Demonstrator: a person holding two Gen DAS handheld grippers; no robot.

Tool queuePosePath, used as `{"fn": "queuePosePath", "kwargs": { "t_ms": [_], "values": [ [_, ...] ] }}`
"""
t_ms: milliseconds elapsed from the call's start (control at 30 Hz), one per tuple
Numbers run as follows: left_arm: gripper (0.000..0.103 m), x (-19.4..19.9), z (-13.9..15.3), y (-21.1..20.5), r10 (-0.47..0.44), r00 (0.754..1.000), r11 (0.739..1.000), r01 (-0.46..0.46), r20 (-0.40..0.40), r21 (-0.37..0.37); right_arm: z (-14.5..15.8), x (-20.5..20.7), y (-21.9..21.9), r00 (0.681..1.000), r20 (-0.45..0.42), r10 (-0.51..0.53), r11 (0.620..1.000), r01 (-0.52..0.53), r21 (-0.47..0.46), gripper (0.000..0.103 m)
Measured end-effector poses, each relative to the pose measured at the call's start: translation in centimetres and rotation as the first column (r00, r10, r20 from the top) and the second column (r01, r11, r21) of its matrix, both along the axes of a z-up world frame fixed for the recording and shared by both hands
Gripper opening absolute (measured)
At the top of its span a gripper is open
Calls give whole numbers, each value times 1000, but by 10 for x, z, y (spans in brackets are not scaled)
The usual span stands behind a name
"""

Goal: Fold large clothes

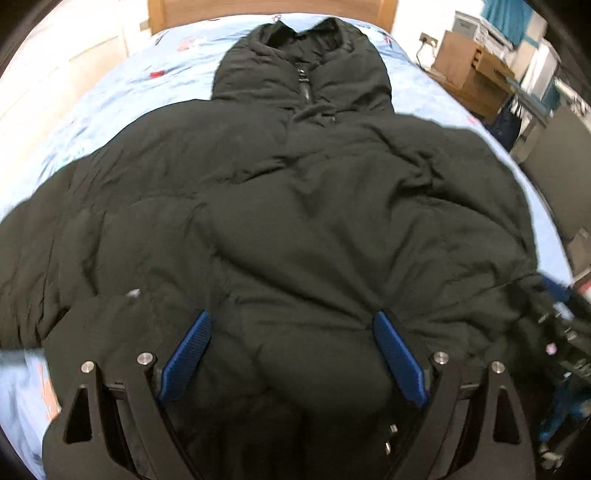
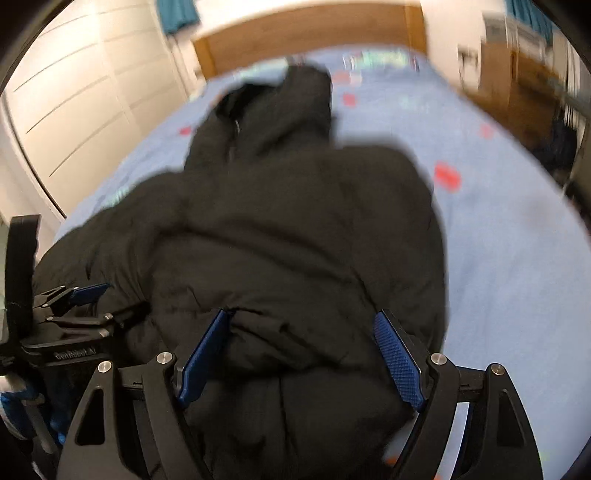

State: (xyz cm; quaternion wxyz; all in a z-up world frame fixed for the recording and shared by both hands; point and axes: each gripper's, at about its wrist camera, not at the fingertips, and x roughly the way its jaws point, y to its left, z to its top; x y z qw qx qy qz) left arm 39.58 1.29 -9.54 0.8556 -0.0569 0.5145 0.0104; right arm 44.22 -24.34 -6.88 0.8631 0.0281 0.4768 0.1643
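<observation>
Both grippers, left (image 1: 291, 328) and right (image 2: 301, 328), gape wide over the jacket (image 1: 295, 206), holding nothing; bed (image 1: 110, 107) beneath, headboard (image 2: 306, 33) at top, boxes (image 1: 465, 66) upper right.

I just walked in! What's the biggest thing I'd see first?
A big puffy black jacket sprawls over the middle of the light blue bed sheet, hood toward the wooden headboard. At its near hem, two grippers, left and right, hold blue-padded jaws wide around bunched fabric.

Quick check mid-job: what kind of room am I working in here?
Most likely a bedroom: the black puffer jacket lies on a bed with a light blue sheet, a wooden headboard behind it and white wardrobe doors alongside.
</observation>
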Motion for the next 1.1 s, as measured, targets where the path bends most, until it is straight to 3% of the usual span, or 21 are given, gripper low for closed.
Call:
{"fn": "queuePosePath", "kwargs": {
  "t_ms": [100, 200, 500, 600, 767, 1100],
  "values": [
    [90, -17, 21, 9, 14, 999, 1000, -14, 31, 11, 11, -16, -9, 1000, 1, -25, 1000, 25, 0, 81],
    [90, -43, 43, 23, 42, 998, 999, -41, 56, -23, 26, -32, -15, 999, 4, -49, 998, 49, 33, 81],
    [90, -146, 92, 48, 79, 994, 992, -71, 81, -104, 101, -118, -8, 993, 111, -39, 994, 28, 102, 81],
    [90, -183, 103, 58, 104, 989, 987, -89, 108, -136, 119, -151, -6, 989, 143, -38, 990, 18, 140, 81],
    [90, -238, 117, 73, 121, 982, 987, -103, 148, -127, 133, -196, 1, 988, 155, -22, 986, -4, 165, 81],
    [90, -303, 142, 119, 240, 944, 960, -195, 226, -202, 167, -255, -3, 975, 219, -28, 985, -10, 170, 81]
  ]
}}
